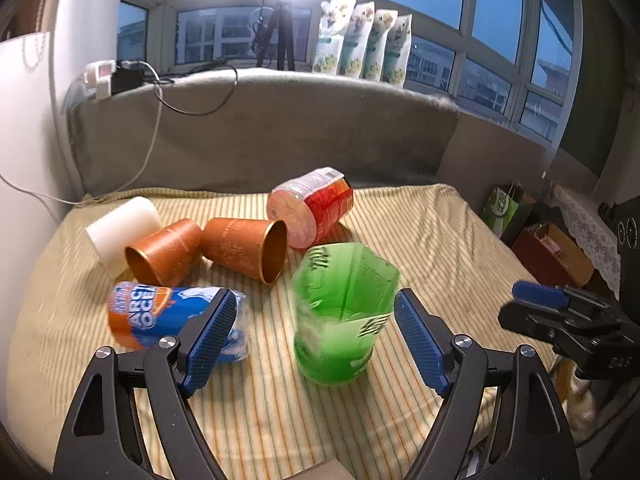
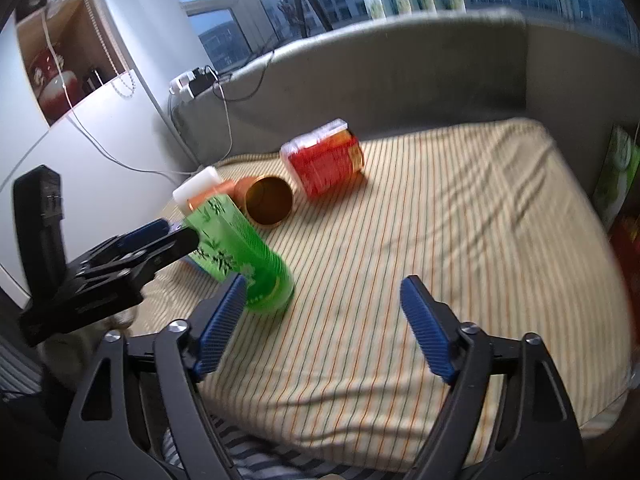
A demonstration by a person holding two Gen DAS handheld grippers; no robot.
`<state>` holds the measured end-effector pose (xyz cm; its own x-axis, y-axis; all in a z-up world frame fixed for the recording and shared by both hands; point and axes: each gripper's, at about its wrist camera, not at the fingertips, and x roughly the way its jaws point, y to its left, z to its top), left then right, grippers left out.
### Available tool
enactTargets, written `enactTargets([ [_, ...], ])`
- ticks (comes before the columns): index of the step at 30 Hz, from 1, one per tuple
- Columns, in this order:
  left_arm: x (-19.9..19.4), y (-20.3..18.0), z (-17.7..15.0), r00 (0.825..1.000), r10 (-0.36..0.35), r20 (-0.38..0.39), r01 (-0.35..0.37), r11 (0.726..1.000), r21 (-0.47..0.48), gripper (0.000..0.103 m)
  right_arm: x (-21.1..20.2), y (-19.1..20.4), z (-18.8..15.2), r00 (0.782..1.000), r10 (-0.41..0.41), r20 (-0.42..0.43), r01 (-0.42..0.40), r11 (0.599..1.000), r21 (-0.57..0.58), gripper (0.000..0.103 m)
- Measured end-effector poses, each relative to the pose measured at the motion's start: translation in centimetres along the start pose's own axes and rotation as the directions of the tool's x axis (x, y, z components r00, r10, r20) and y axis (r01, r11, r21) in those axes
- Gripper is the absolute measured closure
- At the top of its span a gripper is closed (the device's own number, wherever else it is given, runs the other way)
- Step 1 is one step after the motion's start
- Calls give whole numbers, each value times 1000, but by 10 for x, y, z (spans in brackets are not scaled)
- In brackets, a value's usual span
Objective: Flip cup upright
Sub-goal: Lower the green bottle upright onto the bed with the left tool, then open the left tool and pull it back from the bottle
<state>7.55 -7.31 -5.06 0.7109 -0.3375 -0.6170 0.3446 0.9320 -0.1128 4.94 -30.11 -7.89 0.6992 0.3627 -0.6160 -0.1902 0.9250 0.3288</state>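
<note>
Left wrist view is showing the left tool with its blue pads spread wide and gripping nothing; the green cup is sitting between them with its mouth up, its base on the striped cloth covering the table. Whether either pad is touching the cup cannot be told; the cup is blurred and looks tilted.

Just left of the green cup a blue and orange cup is lying on its side, partly behind the left pad. Behind the green cup two brown cups are lying on their sides, mouths toward the camera, with a white cup lying beyond them. A red cup with a sealed lid is lying on its side behind the green cup, further back. Far behind it, four snack bags are standing on the window ledge beside a tripod.

The right tool is also released, its pads wide apart and holding nothing, hovering over bare cloth just right of the green cup; in the right wrist view the cup is leaning to the left, toward the left tool.
</note>
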Motion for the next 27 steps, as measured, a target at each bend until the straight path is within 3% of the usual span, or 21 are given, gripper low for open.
enactTargets([
  [9,-21,11,-9,999,26,39,-25,999,-35,22,-9,27,3,993,-72,91,82,990,-112,9],
  [15,-37,17,-14,991,85,106,-81,996,-46,22,-13,41,1,982,-112,150,138,975,-175,6],
  [23,-59,17,-11,946,191,261,-183,982,-54,21,-21,53,1,956,-154,250,207,958,-201,0],
  [27,-59,18,-10,932,219,288,-206,976,-75,20,-23,54,1,944,-173,281,232,953,-193,0],
])
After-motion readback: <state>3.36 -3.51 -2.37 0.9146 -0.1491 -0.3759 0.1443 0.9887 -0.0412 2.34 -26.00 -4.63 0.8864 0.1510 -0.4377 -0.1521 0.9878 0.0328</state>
